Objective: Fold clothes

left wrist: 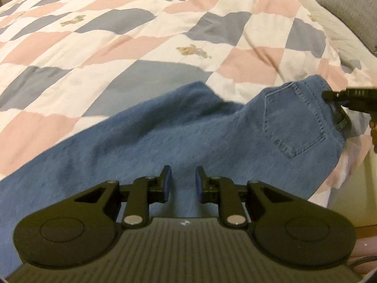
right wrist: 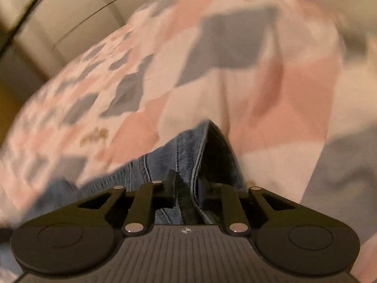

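Observation:
Blue jeans [left wrist: 165, 139] lie across a checked quilt [left wrist: 117, 35], legs toward the lower left, back pocket [left wrist: 294, 120] and waistband at the right. My left gripper [left wrist: 183, 180] hovers open just over the middle of the denim, nothing between its blue pads. In the left wrist view my right gripper [left wrist: 328, 95] comes in from the right edge and pinches the waistband. The right wrist view is blurred; there my right gripper [right wrist: 187, 184] is shut on the jeans' waistband [right wrist: 190, 155], which rises in a peak between the fingers.
A grey pillow [left wrist: 355, 7] rests at the far right of the bed. The quilt's edge [left wrist: 341, 165] drops off at the right, with floor [left wrist: 362, 188] beyond. Cream panelled furniture [right wrist: 47, 11] stands past the bed's far side in the right wrist view.

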`<action>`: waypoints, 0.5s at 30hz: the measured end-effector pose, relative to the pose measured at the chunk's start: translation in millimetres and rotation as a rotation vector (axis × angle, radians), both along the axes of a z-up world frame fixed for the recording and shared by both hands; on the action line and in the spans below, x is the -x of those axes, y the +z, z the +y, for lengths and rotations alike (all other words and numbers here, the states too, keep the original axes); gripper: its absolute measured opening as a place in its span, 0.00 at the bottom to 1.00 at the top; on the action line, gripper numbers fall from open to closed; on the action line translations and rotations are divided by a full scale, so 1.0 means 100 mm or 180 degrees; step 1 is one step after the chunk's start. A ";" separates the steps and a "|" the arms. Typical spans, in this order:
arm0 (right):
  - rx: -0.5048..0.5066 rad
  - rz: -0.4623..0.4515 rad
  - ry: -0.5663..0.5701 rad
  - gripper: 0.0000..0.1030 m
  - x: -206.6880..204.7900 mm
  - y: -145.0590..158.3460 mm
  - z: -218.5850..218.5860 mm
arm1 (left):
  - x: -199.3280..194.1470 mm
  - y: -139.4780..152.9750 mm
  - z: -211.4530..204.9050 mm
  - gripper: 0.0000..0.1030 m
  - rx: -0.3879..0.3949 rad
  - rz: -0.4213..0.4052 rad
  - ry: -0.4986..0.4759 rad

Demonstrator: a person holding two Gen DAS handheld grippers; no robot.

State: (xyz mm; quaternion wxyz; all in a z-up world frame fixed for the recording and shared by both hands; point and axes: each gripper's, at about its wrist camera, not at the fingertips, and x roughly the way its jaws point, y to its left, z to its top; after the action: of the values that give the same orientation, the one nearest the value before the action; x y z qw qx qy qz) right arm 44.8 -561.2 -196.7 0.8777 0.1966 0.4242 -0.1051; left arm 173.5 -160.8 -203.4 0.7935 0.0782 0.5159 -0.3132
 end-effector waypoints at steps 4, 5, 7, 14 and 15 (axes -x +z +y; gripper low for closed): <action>-0.0173 0.0260 -0.0410 0.12 0.16 -0.22 -0.10 | -0.35 0.13 -0.15 0.17 0.0175 -0.0014 -0.0024; -0.0155 0.0249 -0.0408 0.14 0.12 -0.20 -0.06 | -0.44 0.16 -0.18 0.18 0.0219 -0.0018 -0.0030; -0.0119 0.0226 -0.0403 0.19 0.05 -0.17 0.01 | -0.68 0.16 -0.31 0.31 0.0257 0.0025 -0.0097; -0.0481 -0.0053 -0.0792 0.56 0.14 -0.10 -0.19 | -1.34 -0.25 -0.78 0.49 0.0181 0.0769 -0.0372; -0.0555 -0.0081 -0.0805 0.61 0.12 -0.12 -0.22 | -1.36 -0.31 -0.82 0.44 0.0226 0.0888 -0.0425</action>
State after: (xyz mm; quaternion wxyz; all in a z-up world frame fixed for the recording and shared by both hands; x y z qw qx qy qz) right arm 32.5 -583.0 -208.5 0.8424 0.3252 0.3924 -0.1751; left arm 309.9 -243.2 -234.3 0.6938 0.0400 0.6033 -0.3911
